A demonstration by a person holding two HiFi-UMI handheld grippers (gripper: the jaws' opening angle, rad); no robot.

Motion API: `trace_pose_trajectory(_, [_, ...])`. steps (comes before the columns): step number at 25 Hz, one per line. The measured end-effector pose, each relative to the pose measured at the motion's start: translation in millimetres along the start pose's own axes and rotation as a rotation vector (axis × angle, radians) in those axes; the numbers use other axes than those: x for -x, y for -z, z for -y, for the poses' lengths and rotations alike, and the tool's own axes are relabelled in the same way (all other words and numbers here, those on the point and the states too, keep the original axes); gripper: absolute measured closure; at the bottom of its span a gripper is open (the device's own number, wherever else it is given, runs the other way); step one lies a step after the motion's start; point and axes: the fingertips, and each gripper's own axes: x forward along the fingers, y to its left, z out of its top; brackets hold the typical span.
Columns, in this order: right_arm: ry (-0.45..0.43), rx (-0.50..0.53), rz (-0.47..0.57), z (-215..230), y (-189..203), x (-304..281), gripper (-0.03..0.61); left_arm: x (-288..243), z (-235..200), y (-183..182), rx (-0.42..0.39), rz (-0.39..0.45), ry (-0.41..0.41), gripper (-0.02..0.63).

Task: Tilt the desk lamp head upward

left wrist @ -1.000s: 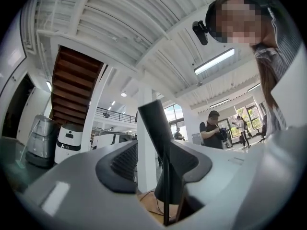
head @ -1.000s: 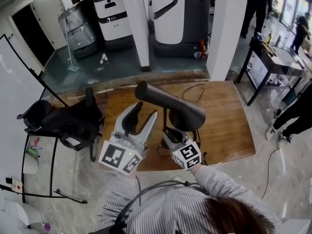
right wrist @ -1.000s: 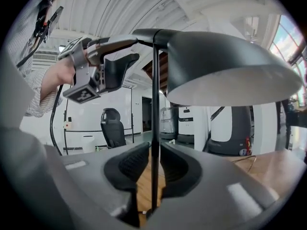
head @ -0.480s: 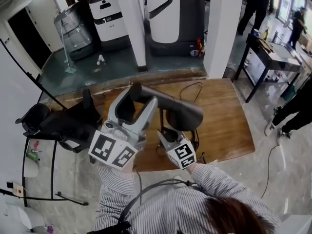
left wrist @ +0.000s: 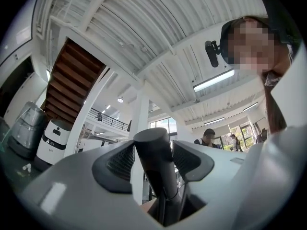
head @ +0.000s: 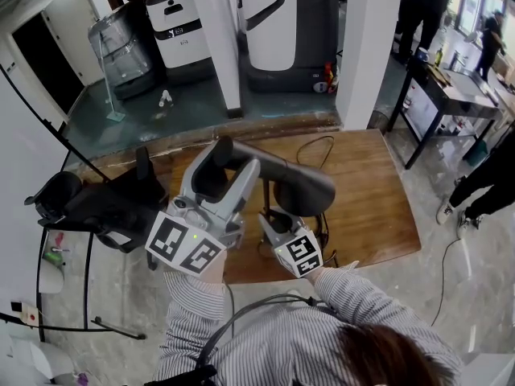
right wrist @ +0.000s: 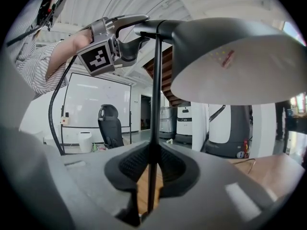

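Observation:
A black desk lamp stands on the wooden table (head: 370, 183). Its cone shade (head: 302, 191) (right wrist: 235, 56) points right, and the head's long cylinder runs back to the left. My left gripper (head: 229, 155) (left wrist: 154, 147) straddles the cylinder's rear end (head: 224, 149) (left wrist: 153, 152). Its jaws are closing, with the pads against both sides of the cylinder. The right gripper view shows the same grip (right wrist: 132, 37) from below. Under the shade, my right gripper (head: 278, 215) (right wrist: 152, 164) is shut on the thin upright pole (right wrist: 154, 90).
A black office chair (head: 105, 199) stands off the table's left edge. The lamp's cable (head: 318, 147) loops over the far side of the table. White pillars (head: 217, 39) and large machines (head: 286, 30) stand beyond, and a second table (head: 451, 95) is at the right.
My left gripper rose from beside the lamp, opened wider and came around the rear end of the lamp head. The right gripper stays on the pole.

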Motion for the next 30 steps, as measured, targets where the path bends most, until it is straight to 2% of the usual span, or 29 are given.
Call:
trace_pose_trajectory(13, [-0.015,-0.014,0.004,-3.5,-0.7,-2.0,0.526,17.6,-6.8,-2.6,0.144,0.196,-0.015,0.394])
trace_pose_trajectory(15, [-0.012,-0.012,0.003,-2.8,-0.6,-2.1,0.526,17.1,-6.5,-1.9,0.153,0.206,-0.017,0.399])
trace_pose_trajectory(17, [-0.008,-0.015,-0.001,-1.6,-0.6,-1.5,0.526,13.7,-4.8,-0.4,0.135,0.175,-0.006,0.399])
trace_pose_trajectory(20, [-0.004,-0.014,-0.010,-0.3,0.4,0.9,0.526,7.4,0.6,-2.3,0.059,0.101,0.026,0.387])
trace_pose_trajectory(23, [-0.003,-0.010,-0.011,-0.3,0.8,1.5,0.526,3.7,1.4,-16.7,-0.013,0.091,0.019,0.333])
trace_pose_trajectory(25, [-0.002,-0.006,-0.010,0.2,0.3,1.2,0.526,-0.7,1.1,-25.5,-0.046,0.077,0.031,0.325])
trace_pose_trajectory(29, [0.002,-0.008,-0.011,-0.3,0.7,0.4,0.526,-11.2,1.8,-26.1,-0.049,0.017,0.074,0.327])
trace_pose_trajectory(30, [0.001,-0.007,-0.012,-0.2,0.9,0.4,0.526,-12.9,2.3,-25.2,-0.041,0.011,0.082,0.352])
